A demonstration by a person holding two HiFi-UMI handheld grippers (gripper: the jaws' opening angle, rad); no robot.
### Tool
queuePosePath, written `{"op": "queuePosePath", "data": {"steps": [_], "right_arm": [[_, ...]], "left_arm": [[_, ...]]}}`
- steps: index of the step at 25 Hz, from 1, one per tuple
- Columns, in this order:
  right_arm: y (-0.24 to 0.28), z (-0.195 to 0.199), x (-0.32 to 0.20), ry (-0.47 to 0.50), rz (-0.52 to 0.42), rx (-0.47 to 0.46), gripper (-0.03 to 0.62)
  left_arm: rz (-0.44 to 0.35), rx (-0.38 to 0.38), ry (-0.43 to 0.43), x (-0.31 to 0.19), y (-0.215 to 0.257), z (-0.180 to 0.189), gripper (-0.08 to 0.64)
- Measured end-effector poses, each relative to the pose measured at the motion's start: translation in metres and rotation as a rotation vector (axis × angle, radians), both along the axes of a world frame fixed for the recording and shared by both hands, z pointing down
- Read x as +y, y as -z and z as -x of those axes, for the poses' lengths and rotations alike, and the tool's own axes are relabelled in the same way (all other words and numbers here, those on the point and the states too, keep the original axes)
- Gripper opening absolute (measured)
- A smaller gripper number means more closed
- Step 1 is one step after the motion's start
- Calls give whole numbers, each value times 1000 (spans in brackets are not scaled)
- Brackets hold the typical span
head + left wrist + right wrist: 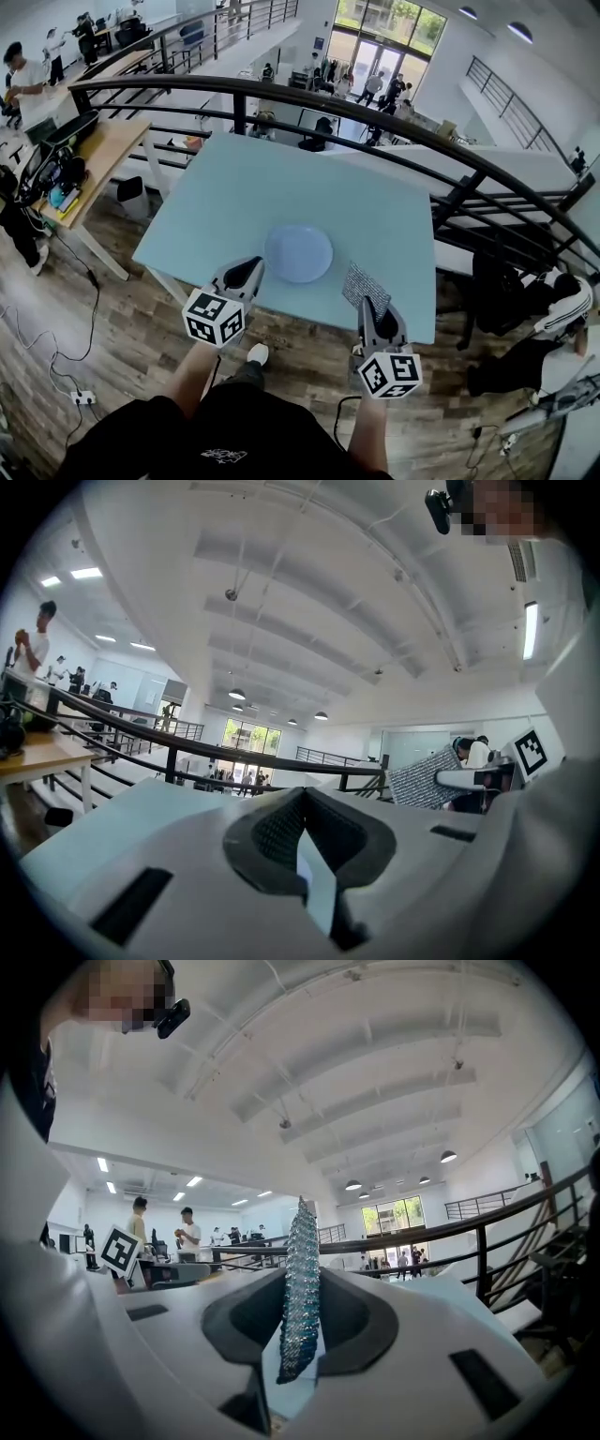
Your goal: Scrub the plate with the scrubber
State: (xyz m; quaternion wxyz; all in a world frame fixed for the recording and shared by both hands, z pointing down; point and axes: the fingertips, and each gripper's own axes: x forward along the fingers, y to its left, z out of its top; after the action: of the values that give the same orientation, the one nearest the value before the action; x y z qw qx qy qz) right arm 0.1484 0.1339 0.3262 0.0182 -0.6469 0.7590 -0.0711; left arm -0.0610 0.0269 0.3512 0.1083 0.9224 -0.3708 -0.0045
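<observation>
Head view shows a pale blue plate (pixel 298 253) lying flat on the light blue tabletop (pixel 225 202), toward the tabletop's near edge. The left claw (pixel 251 266) rests with its tip just beside the plate's near-left rim; whether it touches the rim cannot be told. Left gripper view shows its jaws brought together at the tips with nothing between them.

To the near right of the plate, apart from it, the right claw (pixel 367 302) pinches a scrubber (pixel 364 284), a thin silvery mesh sheet that sticks out past the jaws and tilts toward the plate. Right gripper view shows this sheet edge-on, standing upright between the two jaws, which are closed against its sides.

Each gripper's marker cube sits on the side away from the plate, over the tabletop's near edge. Beyond the plate, past the tabletop's far edge, a black railing (pixel 375 117) curves across.
</observation>
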Motion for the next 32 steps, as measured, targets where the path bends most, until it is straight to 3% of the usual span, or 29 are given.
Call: {"op": "queuePosePath", "data": {"steps": [16, 22, 28, 32], "right_arm": [[-12, 1, -147, -51, 55, -23, 84], [-31, 1, -190, -63, 91, -56, 84], [-61, 8, -214, -46, 159, -82, 84], [-86, 5, -228, -29, 219, -101, 84]], "left_arm": [[61, -5, -124, -148, -18, -16, 8], [86, -45, -173, -187, -41, -23, 8], [154, -88, -197, -205, -79, -28, 8], [242, -98, -199, -211, -109, -31, 9]]}}
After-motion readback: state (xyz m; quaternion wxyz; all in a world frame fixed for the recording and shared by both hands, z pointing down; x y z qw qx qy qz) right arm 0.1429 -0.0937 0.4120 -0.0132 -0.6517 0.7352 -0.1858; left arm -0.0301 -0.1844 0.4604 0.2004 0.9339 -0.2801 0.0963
